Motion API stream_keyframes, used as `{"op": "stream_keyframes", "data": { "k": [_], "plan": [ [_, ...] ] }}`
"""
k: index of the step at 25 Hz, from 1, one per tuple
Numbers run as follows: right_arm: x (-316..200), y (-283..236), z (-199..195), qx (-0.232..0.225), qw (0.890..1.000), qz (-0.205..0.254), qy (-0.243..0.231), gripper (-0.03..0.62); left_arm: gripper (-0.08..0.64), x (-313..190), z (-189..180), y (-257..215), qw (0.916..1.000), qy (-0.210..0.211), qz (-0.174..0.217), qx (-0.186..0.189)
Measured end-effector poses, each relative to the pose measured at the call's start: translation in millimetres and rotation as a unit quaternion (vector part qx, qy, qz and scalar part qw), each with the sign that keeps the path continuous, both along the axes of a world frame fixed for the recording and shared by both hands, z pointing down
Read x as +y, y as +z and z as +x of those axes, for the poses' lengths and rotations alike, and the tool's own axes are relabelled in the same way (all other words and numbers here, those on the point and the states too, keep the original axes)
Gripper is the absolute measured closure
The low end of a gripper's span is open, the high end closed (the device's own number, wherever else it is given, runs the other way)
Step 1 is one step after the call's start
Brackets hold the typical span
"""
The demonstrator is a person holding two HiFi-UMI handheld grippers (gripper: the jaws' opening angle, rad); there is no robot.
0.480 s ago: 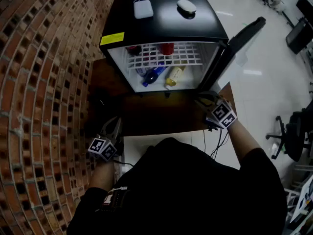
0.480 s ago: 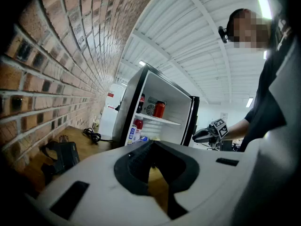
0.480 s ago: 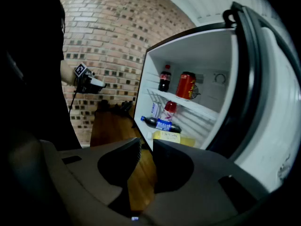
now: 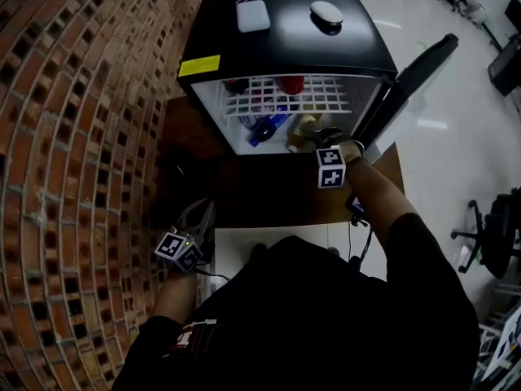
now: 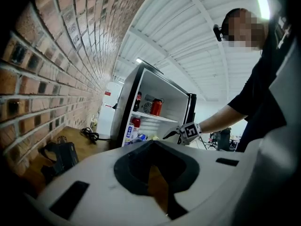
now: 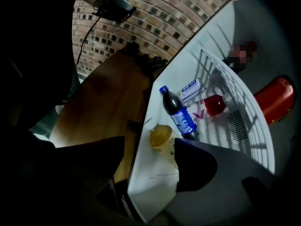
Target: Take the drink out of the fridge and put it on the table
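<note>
The small black fridge (image 4: 285,43) stands open on the brown table (image 4: 260,190). On its floor lie a yellow drink bottle (image 4: 303,127) (image 6: 161,137), a blue-labelled dark bottle (image 4: 267,127) (image 6: 180,115) and a red drink (image 6: 215,104). A red can (image 6: 275,100) stands on the wire shelf. My right gripper (image 4: 316,137) (image 6: 150,154) is at the fridge mouth, open, with the yellow bottle just ahead between its jaws and untouched. My left gripper (image 4: 202,212) (image 5: 153,145) rests low at the table's near left, shut on nothing.
The fridge door (image 4: 415,76) swings out to the right. A white box (image 4: 253,15) and a rounded white object (image 4: 327,12) sit on the fridge top. The brick wall (image 4: 73,137) runs along the left. A black cable (image 4: 172,169) lies on the table. Office chairs (image 4: 488,226) stand far right.
My right gripper has moved forward and left from the table's right edge to the fridge opening, by the yellow bottle. The left gripper has barely shifted.
</note>
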State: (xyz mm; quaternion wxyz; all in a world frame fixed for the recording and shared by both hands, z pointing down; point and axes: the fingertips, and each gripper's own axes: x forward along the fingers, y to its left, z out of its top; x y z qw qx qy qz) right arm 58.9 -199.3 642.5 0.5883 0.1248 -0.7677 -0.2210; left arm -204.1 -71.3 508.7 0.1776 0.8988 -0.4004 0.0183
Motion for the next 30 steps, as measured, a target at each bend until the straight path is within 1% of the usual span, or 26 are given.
{"op": "stream_keyframes", "data": {
  "k": [2,4,6,9,12,15,18,20,24,25,27,30],
  "plan": [
    [-17,8,0,0.042,0.999,0.009,-0.015,0.257,0.563,-1,0,6,1.0,0.002,-0.005,-0.003],
    [-31,13,4,0.074,0.997,0.016,-0.024,0.258,0.563,-1,4,9,0.9999,0.007,-0.01,-0.003],
    [-39,20,5,0.098,0.994,0.021,-0.039,0.258,0.563,0,7,15,0.9997,0.007,-0.022,-0.005],
    [-54,29,5,0.13,0.988,0.029,-0.075,0.258,0.563,-4,8,20,0.9994,0.005,-0.033,-0.001],
    [-65,34,4,0.167,0.98,0.024,-0.11,0.258,0.563,-11,14,16,0.9995,0.009,-0.03,0.007],
    [-73,40,0,0.195,0.97,0.022,-0.142,0.258,0.563,-13,17,23,0.9992,0.017,-0.037,-0.005],
    [-79,44,-5,0.221,0.96,0.023,-0.168,0.258,0.563,-14,15,27,0.9989,0.012,-0.045,-0.005],
    [-81,47,-7,0.234,0.956,0.027,-0.176,0.258,0.563,-15,13,28,0.9989,0.011,-0.045,-0.004],
    [-85,50,-14,0.259,0.947,0.02,-0.189,0.258,0.563,-18,20,23,0.9992,0.013,-0.037,0.0],
    [-87,50,-16,0.259,0.946,0.021,-0.192,0.281,0.563,-18,21,21,0.9993,0.012,-0.036,0.002],
    [-89,50,-18,0.25,0.949,0.026,-0.189,0.281,0.563,-18,21,20,0.9993,0.01,-0.036,0.003],
    [-87,46,-19,0.213,0.959,0.039,-0.18,0.288,0.563,-15,14,25,0.9991,0.01,-0.041,0.0]
  ]
}}
